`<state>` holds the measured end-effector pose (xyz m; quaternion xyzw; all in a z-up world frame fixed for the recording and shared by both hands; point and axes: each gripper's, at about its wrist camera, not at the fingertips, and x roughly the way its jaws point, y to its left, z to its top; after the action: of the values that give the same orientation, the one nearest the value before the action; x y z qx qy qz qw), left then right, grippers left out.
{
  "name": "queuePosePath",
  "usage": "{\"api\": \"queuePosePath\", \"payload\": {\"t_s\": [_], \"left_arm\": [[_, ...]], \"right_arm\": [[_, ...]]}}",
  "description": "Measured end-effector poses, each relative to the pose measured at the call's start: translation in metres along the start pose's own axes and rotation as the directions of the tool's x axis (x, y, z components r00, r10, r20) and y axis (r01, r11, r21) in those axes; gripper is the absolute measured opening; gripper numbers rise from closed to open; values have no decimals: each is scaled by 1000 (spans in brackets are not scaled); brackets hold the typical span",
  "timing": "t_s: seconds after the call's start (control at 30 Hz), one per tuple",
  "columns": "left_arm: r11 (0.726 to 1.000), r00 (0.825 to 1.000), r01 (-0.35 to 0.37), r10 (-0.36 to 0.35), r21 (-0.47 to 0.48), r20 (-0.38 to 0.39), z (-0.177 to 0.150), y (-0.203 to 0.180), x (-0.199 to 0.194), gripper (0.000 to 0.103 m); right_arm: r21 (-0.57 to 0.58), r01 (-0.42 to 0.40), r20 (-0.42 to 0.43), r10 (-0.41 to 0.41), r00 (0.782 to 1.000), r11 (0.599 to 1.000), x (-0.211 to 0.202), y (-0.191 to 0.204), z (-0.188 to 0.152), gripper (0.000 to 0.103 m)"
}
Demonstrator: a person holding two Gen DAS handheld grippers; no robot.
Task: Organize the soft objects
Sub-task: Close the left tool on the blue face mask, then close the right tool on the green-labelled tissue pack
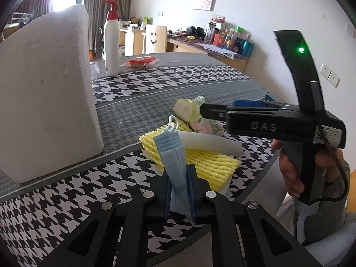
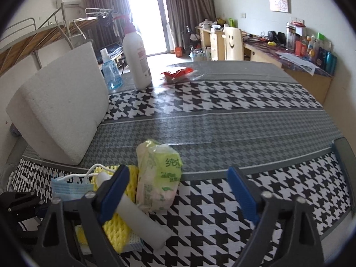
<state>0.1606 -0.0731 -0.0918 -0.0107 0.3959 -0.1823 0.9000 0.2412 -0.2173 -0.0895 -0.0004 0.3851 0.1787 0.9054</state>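
Above foam net, left tool pinching mask

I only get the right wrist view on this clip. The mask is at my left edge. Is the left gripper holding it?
Observer: Yes. The left gripper is shut on the mask, with its jaws clamped low on it, and the mask stands up in front of the yellow net.
Reviewer: Where is the right gripper relative to the tissue pack?
Observer: From the side, the right gripper reaches level over the tissue pack. I cannot tell whether they touch.
Reviewer: Is anything lit on it?
Observer: A green light glows on its upright rear piece.
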Motion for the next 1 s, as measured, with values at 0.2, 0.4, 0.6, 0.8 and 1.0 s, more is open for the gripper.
{"api": "queuePosePath", "payload": {"t_s": [0.2, 0.4, 0.6, 0.8, 1.0], "left_arm": [[1000, 1000, 15, -15, -4, 7, 2, 3, 2, 10], [1000, 1000, 23, -22, -10, 19, 0, 7, -2, 9], [1000, 999, 22, -21, -10, 44, -2, 8, -13, 8], [1000, 998, 20, -19, -4, 60, -6, 5, -24, 8], [1000, 996, 24, -25, 6, 90, -9, 3, -40, 8]], "right_arm": [[-25, -12, -45, 11, 999, 1000, 10, 6, 0, 75], [-47, -15, -85, 11, 996, 999, 18, 12, -2, 59], [-47, -54, -104, 49, 993, 997, 19, 13, -4, 42], [-54, -71, -110, 65, 992, 996, 18, 16, -5, 30], [-36, -81, -73, 78, 994, 996, 4, 14, -1, 27]]}}
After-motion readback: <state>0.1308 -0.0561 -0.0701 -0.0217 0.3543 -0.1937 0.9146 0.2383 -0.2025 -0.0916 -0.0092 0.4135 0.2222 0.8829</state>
